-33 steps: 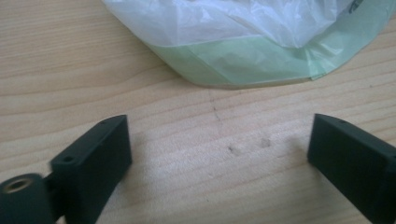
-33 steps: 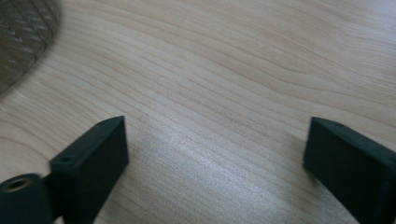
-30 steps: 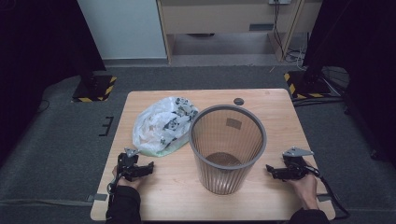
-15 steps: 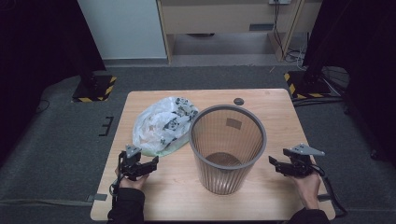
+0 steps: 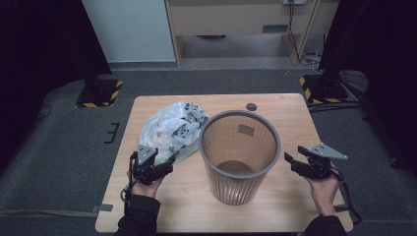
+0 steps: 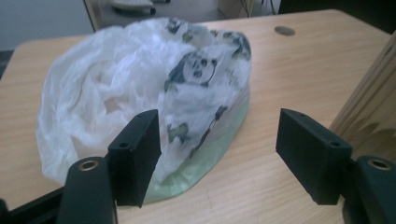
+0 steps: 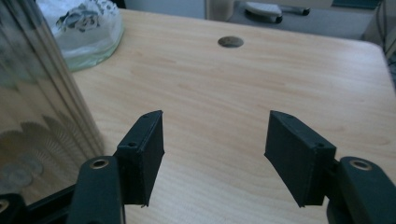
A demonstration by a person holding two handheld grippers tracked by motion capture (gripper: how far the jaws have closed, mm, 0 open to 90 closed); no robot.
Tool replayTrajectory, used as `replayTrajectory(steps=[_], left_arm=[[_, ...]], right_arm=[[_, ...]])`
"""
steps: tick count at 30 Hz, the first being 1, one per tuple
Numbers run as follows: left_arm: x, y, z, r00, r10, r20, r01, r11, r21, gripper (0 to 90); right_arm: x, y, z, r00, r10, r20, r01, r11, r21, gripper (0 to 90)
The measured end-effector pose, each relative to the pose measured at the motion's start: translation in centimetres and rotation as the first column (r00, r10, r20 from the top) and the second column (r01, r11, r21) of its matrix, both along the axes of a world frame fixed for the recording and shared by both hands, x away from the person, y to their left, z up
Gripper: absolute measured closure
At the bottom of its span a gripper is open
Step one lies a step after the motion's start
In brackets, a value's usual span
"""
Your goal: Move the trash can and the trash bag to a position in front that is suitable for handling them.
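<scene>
A translucent grey waste bin (image 5: 236, 189) stands upright mid-table, with a crumpled white bag (image 5: 169, 129) with panda print lying just left of it. My left gripper (image 5: 164, 167) hovers at the front left, open, pointing at the bag's near edge (image 6: 116, 88); the bin's wall (image 6: 369, 112) is at its right. My right gripper (image 5: 293, 163) is raised at the front right, open, aimed past the bin (image 7: 32, 93) over bare wood. Both pairs of jaws have just been closing, with nothing between them in the left gripper view (image 6: 218, 123) or the right gripper view (image 7: 215, 121).
A small dark round cap (image 5: 252, 106) sits in the wooden table (image 5: 290, 113) near its far edge. On the floor are yellow-and-black striped bases at the left (image 5: 98, 93) and right (image 5: 319, 91). A wooden cabinet (image 5: 236, 19) stands behind.
Both hands have lifted their grippers up off the table. The left one has also shifted toward the bag. Both jaw gaps look narrower than before.
</scene>
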State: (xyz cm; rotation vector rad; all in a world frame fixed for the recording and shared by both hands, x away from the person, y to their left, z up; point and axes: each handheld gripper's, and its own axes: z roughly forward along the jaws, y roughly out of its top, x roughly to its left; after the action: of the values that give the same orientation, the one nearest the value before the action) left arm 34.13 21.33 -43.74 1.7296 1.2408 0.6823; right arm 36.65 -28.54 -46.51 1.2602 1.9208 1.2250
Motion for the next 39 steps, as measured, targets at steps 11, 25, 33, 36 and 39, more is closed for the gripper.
replayTrajectory(steps=[11,25,33,36,39], left_arm=[[0.2,-4.3,2.7,0.9947,-0.091,0.047,0.094,0.9944,-0.049,49.1],[-1.7,-7.9,4.1,0.9862,-0.153,0.063,0.157,0.9863,-0.051,68.3],[-2.5,-8.3,3.8,0.9880,-0.136,0.072,0.140,0.9886,-0.055,73.5],[-2.4,-8.3,3.5,0.9898,-0.125,0.069,0.128,0.9905,-0.049,78.1],[-2.3,-8.2,3.3,0.9910,-0.115,0.069,0.119,0.9912,-0.057,81.4]], right_arm=[[-0.2,1.9,4.6,0.9940,0.019,0.108,-0.025,0.9982,0.054,55.6],[-2.3,6.3,6.2,0.9890,0.069,0.131,-0.076,0.9959,0.049,70.9],[-3.3,7.8,6.2,0.9889,0.000,0.149,-0.003,0.9999,0.017,81.8],[-3.3,8.5,6.1,0.9877,-0.023,0.155,0.021,0.9997,0.014,84.1],[-3.2,8.9,6.1,0.9877,-0.030,0.153,0.028,0.9994,0.018,84.8]])
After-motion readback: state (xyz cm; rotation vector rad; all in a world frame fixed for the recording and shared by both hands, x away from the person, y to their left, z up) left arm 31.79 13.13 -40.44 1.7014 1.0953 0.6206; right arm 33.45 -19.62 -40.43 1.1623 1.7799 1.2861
